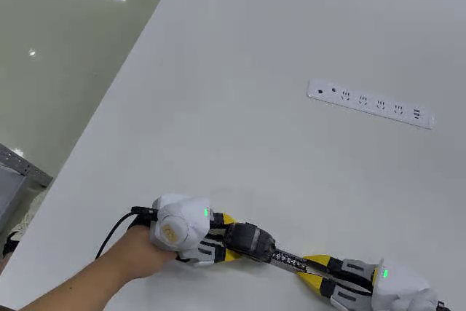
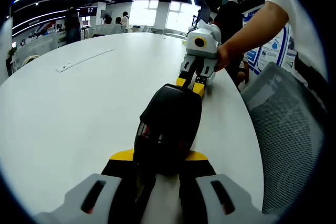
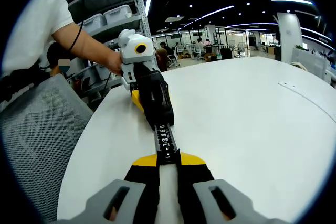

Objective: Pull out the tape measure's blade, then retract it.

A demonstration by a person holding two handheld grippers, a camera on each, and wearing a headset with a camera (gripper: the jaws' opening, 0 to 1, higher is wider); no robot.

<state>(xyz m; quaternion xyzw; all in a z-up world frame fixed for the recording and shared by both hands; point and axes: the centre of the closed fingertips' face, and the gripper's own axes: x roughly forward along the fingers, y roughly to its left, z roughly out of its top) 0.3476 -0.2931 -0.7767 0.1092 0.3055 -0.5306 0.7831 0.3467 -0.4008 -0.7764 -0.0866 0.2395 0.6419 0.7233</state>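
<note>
Ref. landmark: tape measure case (image 1: 249, 240), black, set on the white table (image 1: 255, 71) close to its near edge.

1. A grey mesh chair back (image 2: 289, 129) is seen in the left gripper view, just off the table edge nearest the case.

2. The case is clamped from its left side by the L gripper (image 1: 229, 237). Both yellow-tipped jaws are closed against the case sides. This is confirmed in the left gripper view, where the case (image 2: 168, 124) is seated betw. the jaws.

3. The L gripper is held by a hand (image 1: 138, 253) left of the case. A black cable (image 1: 116, 231) is routed back from the gripper past the wrist.

4. The blade (image 1: 287, 258) is drawn a short way out of the right side of the case. In the right gripper view the digits 2 to 6 are legible on the blade (image 3: 165, 137). Whether the blade touches the tabletop cannot be told.

5. The blade's free end is pinched by the R gripper (image 1: 312, 271), right of the case. Its jaws are closed on the blade, w/ the tip hidden betw. them. Case and R gripper are kept apart, joined by the blade only.

6. A white power strip (image 1: 370, 103) is laid flat on the table, well beyond the case, to the far right.

7. Glossy floor (image 1: 65, 49) is seen past the table's left edge, far left of the case.
</note>
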